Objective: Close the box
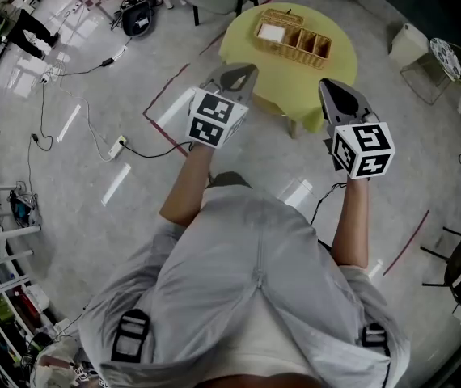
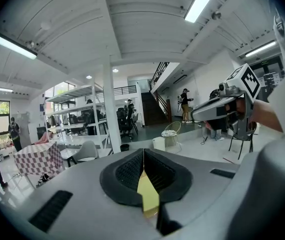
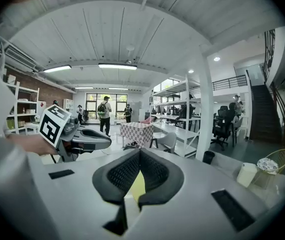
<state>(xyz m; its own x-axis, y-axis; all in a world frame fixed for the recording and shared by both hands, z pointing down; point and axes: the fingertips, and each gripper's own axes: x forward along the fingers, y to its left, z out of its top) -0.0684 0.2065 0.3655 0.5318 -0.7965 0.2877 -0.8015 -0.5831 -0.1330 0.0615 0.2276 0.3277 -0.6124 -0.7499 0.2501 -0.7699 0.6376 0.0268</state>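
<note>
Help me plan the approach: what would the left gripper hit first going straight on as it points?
Probably the yellow table, short of the wicker box; nothing stands before the left gripper, though depth is unclear.

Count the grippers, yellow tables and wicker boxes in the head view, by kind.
Grippers: 2 (left gripper, right gripper)
Yellow round table: 1
Wicker box: 1
Total: 4
</note>
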